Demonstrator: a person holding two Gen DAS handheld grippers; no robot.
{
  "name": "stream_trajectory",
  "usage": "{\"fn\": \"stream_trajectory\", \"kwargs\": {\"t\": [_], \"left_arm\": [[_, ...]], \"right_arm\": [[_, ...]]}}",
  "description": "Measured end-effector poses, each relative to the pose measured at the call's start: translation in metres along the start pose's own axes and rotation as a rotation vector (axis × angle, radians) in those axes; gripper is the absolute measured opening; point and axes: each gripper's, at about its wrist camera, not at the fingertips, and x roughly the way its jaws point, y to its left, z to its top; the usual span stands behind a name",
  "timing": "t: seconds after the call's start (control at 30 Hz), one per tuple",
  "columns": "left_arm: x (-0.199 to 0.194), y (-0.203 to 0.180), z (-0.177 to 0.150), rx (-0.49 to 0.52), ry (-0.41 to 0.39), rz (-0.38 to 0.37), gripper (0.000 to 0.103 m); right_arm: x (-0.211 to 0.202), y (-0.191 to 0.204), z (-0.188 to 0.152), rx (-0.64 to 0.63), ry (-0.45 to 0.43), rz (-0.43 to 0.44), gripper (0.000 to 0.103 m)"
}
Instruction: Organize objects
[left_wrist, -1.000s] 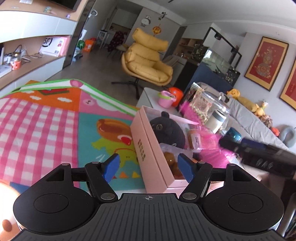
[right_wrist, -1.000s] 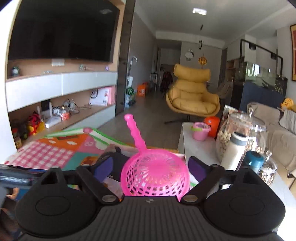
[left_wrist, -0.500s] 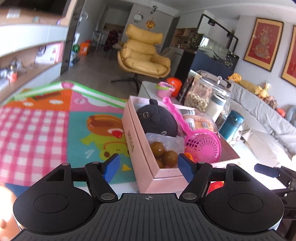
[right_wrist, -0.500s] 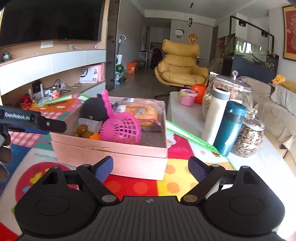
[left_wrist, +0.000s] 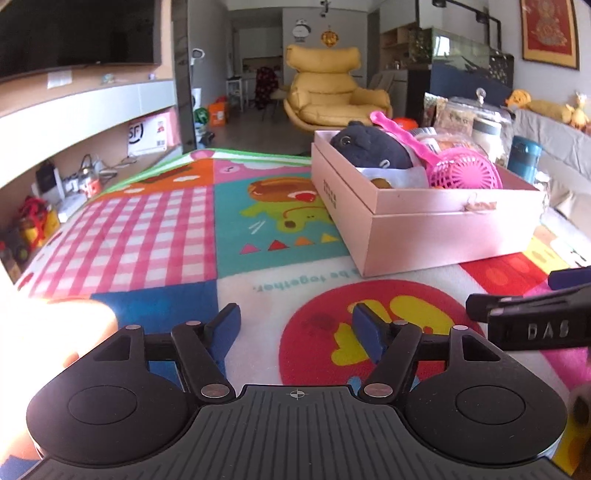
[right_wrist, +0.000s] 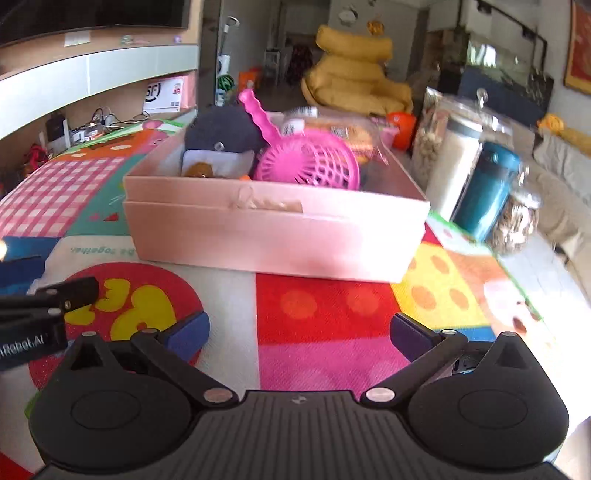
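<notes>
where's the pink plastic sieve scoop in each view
Left wrist: the pink plastic mesh scoop is upper right, at the pink cardboard box's right end.
Right wrist: upper centre, inside the box.
Shared landmark: the dark plush toy beside its handle.

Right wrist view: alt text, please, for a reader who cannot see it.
A pink box on a colourful mat holds a pink strainer and a dark plush toy. The right gripper, jaws opening and empty, is in front of it; jars stand to the right.
</notes>
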Motion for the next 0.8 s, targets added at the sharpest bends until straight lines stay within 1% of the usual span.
{"fn": "stream_trajectory", "kwargs": {"t": [0.03, 0.07, 0.13, 0.23, 0.37, 0.47, 0.63, 0.8], "left_arm": [[0.000, 0.000, -0.001, -0.005, 0.001, -0.005, 0.070], [0.000, 0.001, -0.001, -0.013, 0.001, -0.012, 0.070], [-0.001, 0.001, -0.002, -0.013, -0.001, -0.039, 0.071], [0.001, -0.008, -0.002, 0.006, 0.002, -0.075, 0.071], [0.002, -0.010, -0.001, -0.028, 0.006, -0.057, 0.072], [0.002, -0.010, -0.001, -0.030, 0.006, -0.056, 0.072], [0.002, -0.011, -0.001, -0.029, 0.006, -0.055, 0.072], [0.002, -0.010, -0.001, -0.025, 0.007, -0.052, 0.072]], "right_arm": [[0.001, -0.006, -0.002, 0.046, -0.003, 0.019, 0.103], [0.000, -0.008, -0.004, 0.049, -0.019, 0.027, 0.103], [-0.002, -0.006, -0.011, 0.012, -0.055, 0.023, 0.103], [-0.004, -0.004, -0.012, -0.003, -0.069, 0.017, 0.103], [-0.003, -0.007, -0.011, 0.008, -0.067, 0.027, 0.103], [-0.004, -0.006, -0.013, 0.007, -0.085, 0.018, 0.103], [-0.002, -0.012, -0.013, 0.020, -0.080, 0.049, 0.103], [-0.001, -0.010, -0.012, 0.015, -0.080, 0.047, 0.103]]}}
